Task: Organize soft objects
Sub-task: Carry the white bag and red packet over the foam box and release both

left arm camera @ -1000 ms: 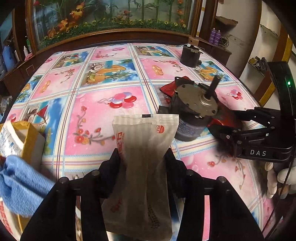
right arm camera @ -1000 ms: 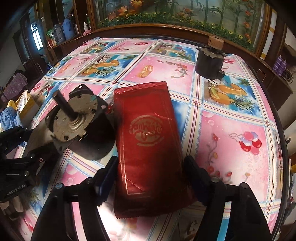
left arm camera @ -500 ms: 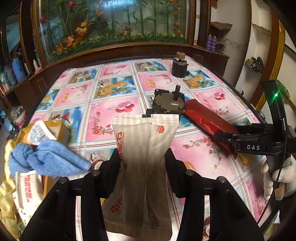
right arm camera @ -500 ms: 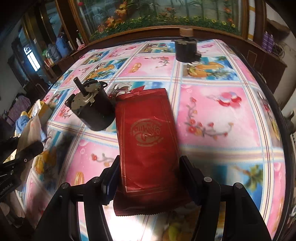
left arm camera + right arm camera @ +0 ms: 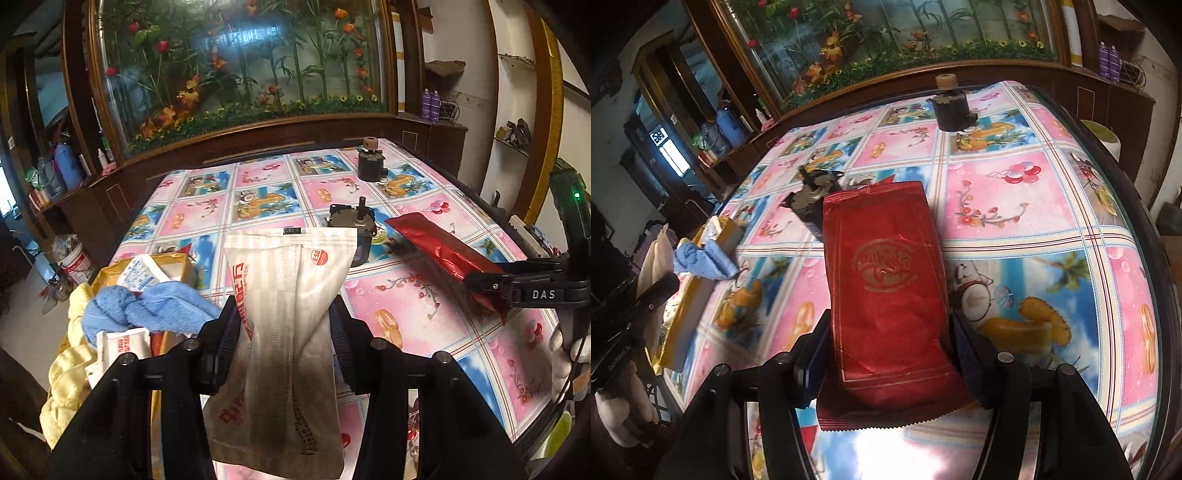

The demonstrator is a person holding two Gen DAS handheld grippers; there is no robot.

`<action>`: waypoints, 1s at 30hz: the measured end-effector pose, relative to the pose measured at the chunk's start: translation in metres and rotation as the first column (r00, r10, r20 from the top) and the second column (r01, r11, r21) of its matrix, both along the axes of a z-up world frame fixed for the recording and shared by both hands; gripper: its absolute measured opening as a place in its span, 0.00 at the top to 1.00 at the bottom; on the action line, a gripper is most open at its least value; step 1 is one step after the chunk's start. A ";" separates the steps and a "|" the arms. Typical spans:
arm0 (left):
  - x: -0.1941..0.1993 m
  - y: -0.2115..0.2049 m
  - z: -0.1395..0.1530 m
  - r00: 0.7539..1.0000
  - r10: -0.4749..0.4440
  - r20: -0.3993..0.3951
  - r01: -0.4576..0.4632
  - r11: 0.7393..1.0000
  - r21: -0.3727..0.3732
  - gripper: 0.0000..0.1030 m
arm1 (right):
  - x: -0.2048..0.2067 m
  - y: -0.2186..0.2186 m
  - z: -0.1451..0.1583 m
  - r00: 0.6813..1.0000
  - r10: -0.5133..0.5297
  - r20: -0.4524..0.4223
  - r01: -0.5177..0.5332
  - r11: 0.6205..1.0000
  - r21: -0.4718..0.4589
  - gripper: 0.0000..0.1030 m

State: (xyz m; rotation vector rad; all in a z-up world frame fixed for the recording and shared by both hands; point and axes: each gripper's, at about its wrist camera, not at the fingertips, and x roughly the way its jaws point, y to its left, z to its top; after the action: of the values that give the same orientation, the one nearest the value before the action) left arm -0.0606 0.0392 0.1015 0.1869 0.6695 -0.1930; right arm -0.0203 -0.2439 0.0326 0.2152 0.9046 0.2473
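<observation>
Two dark motors are seen on the patterned tablecloth (image 5: 406, 306): one motor (image 5: 356, 225) with an upright shaft near the middle, another motor (image 5: 370, 162) far off. A flower display (image 5: 240, 62) is set behind.

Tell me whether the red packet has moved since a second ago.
Yes. The red packet, clamped in the right claw, has lifted up and back from the nearer motor, which it lay beside before.

The white pouch (image 5: 284, 332) is hiding part of the near motor (image 5: 356, 230). The red pouch (image 5: 886, 295) is covering that motor's right side.
</observation>
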 end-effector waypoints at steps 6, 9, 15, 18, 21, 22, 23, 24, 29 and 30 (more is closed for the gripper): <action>-0.006 0.021 0.004 0.999 0.039 0.013 -0.038 0.999 -0.019 0.56 | -0.013 0.023 0.017 0.999 0.041 0.033 -0.041 0.999 -0.008 0.39; -0.007 0.034 0.003 0.998 0.063 0.011 -0.063 0.998 -0.029 0.56 | -0.016 0.038 0.026 0.996 0.070 0.051 -0.069 0.998 -0.011 0.39; -0.005 0.060 -0.001 0.993 0.114 0.001 -0.114 0.992 -0.048 0.56 | -0.014 0.077 0.040 0.988 0.139 0.070 -0.138 0.990 -0.028 0.39; -0.006 0.073 -0.002 0.990 0.140 -0.004 -0.140 0.988 -0.059 0.56 | -0.011 0.097 0.044 0.982 0.175 0.072 -0.173 0.985 -0.025 0.39; -0.006 0.090 -0.003 0.985 0.174 -0.012 -0.174 0.982 -0.076 0.56 | -0.008 0.115 0.047 0.975 0.208 0.072 -0.207 0.978 -0.023 0.39; -0.006 0.096 -0.003 0.982 0.188 -0.015 -0.188 0.979 -0.084 0.56 | -0.007 0.121 0.048 0.973 0.219 0.073 -0.218 0.976 -0.023 0.39; -0.007 0.105 -0.002 0.979 0.204 -0.018 -0.205 0.974 -0.091 0.56 | -0.006 0.129 0.049 0.970 0.234 0.073 -0.233 0.972 -0.022 0.39; -0.008 0.113 -0.002 0.975 0.223 -0.020 -0.223 0.970 -0.099 0.56 | -0.005 0.134 0.050 0.967 0.244 0.073 -0.243 0.970 -0.019 0.39; -0.014 0.156 0.002 0.948 0.317 -0.026 -0.317 0.939 -0.131 0.56 | -0.002 0.167 0.051 0.951 0.301 0.071 -0.300 0.954 -0.019 0.39; -0.014 0.163 0.002 0.942 0.334 -0.028 -0.334 0.932 -0.138 0.56 | -0.001 0.172 0.051 0.949 0.309 0.070 -0.308 0.951 -0.017 0.39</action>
State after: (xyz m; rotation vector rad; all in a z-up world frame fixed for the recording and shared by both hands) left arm -0.0751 0.2025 0.1033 -0.0647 0.6785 0.0876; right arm -0.0213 -0.0720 0.0831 0.0566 0.8653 0.5400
